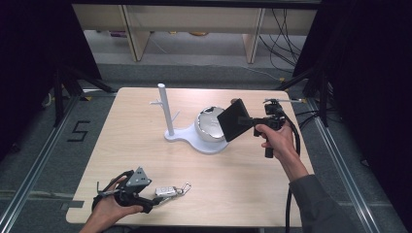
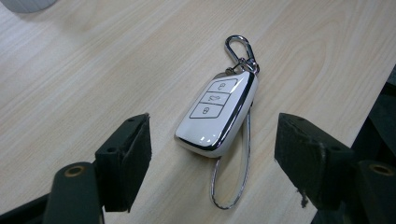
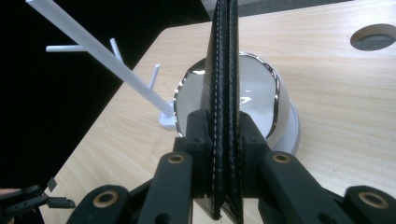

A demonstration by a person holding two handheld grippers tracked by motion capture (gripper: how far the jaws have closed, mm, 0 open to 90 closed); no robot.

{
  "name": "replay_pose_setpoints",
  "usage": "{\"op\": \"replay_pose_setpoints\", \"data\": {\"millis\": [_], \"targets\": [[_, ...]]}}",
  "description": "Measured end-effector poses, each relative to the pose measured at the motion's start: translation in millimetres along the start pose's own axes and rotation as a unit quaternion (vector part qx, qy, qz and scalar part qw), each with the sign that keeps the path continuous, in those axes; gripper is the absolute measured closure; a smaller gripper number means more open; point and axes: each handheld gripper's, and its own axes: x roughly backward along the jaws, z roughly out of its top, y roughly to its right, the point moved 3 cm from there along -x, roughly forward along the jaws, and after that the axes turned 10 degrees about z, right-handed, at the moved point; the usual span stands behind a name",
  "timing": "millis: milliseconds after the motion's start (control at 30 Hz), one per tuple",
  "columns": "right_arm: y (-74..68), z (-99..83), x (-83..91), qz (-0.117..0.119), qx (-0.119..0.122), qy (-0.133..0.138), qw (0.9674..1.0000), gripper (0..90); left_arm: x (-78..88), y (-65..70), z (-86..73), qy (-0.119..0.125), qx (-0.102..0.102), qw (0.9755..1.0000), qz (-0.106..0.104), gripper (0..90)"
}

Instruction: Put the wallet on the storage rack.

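Observation:
A black leather wallet point(image 1: 235, 119) hangs in the air over the white bowl point(image 1: 209, 124) of a white stand, my right gripper point(image 1: 256, 122) shut on its edge. In the right gripper view the wallet point(image 3: 223, 70) stands edge-on between the jaws of that gripper point(image 3: 223, 133), the bowl point(image 3: 254, 93) behind it. A white car key fob point(image 1: 165, 191) with a silver clip lies near the table's front edge. My left gripper point(image 1: 151, 201) is open just before it. In the left gripper view the fob point(image 2: 217, 112) lies between the spread jaws of the left gripper point(image 2: 215, 154), untouched.
The white stand's thin pole point(image 1: 165, 109) with short pegs rises left of the bowl from the flat base point(image 1: 194, 138). The wooden table point(image 1: 145, 160) ends close to the fob on the near side. A round hole point(image 3: 373, 36) sits in the tabletop.

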Motion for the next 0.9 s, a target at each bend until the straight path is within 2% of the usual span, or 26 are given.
{"op": "replay_pose_setpoints", "data": {"millis": [33, 100, 233, 300, 333, 367, 467, 600, 633, 667, 767, 800, 833, 867, 900], "targets": [[0.0, 0.0, 0.0, 0.0, 0.0, 0.0, 1.0, 79.0, 0.1, -0.9, -0.2, -0.003, -0.006, 1.0, 0.002, 27.0], [3.9, 2.0, -5.6, -0.001, -0.006, -0.003, 1.0, 79.0, -1.0, 1.4, -0.2, -0.003, 0.003, 1.0, -0.001, 26.9], [8.7, 5.0, -12.3, -0.007, -0.009, -0.003, 0.9999, 78.9, -2.4, 0.9, -0.7, -0.008, -0.005, 1.0, 0.0, 26.5], [10.6, 8.5, -16.8, -0.008, -0.002, -0.004, 1.0, 78.9, -3.0, 1.1, -1.0, -0.008, -0.004, 1.0, 0.0, 25.7], [6.8, 10.6, -19.0, -0.01, -0.025, -0.008, 0.9996, 78.9, -3.3, 1.9, -1.4, -0.007, -0.001, 1.0, -0.003, 25.7], [9.3, 12.3, -20.3, -0.011, -0.008, -0.005, 0.9999, 79.0, -3.6, 2.2, -1.6, -0.007, 0.001, 1.0, -0.003, 25.6], [9.4, 15.6, -26.0, -0.014, -0.02, -0.006, 0.9997, 78.9, -4.3, 2.6, -2.0, -0.009, 0.0, 1.0, -0.003, 25.4], [13.4, 16.8, -31.4, -0.018, -0.013, -0.004, 0.9997, 78.9, -4.9, 3.6, -2.8, -0.012, 0.001, 0.9999, -0.004, 24.9], [12.3, 15.8, -36.7, -0.015, -0.036, -0.01, 0.9992, 78.9, -5.6, 3.7, -3.3, -0.013, 0.002, 0.9999, -0.005, 24.8], [14.7, 16.0, -38.7, -0.018, -0.023, -0.008, 0.9995, 78.9, -5.6, 3.7, -3.3, -0.013, 0.002, 0.9999, -0.005, 24.8], [17.7, 16.1, -43.9, -0.022, -0.021, -0.009, 0.9995, 78.9, -5.6, 3.3, -3.9, -0.017, 0.001, 0.9998, -0.006, 24.5], [15.4, 15.6, -47.4, -0.021, -0.044, -0.012, 0.9987, 78.9, -5.4, 3.2, -4.0, -0.017, 0.0, 0.9998, -0.006, 24.5], [17.7, 15.7, -51.5, -0.023, -0.04, -0.013, 0.9989, 78.9, -5.3, 3.1, -4.1, -0.018, -0.001, 0.9998, -0.007, 24.3], [20.4, 16.1, -53.4, -0.029, -0.021, -0.013, 0.9993, 78.9, -5.6, 2.6, -4.1, -0.016, 0.001, 0.9999, -0.002, 24.2], [20.4, 16.1, -53.4, -0.029, -0.021, -0.013, 0.9993, 78.9, -5.6, 2.6, -4.1, -0.016, 0.001, 0.9999, -0.002, 24.2]]}}
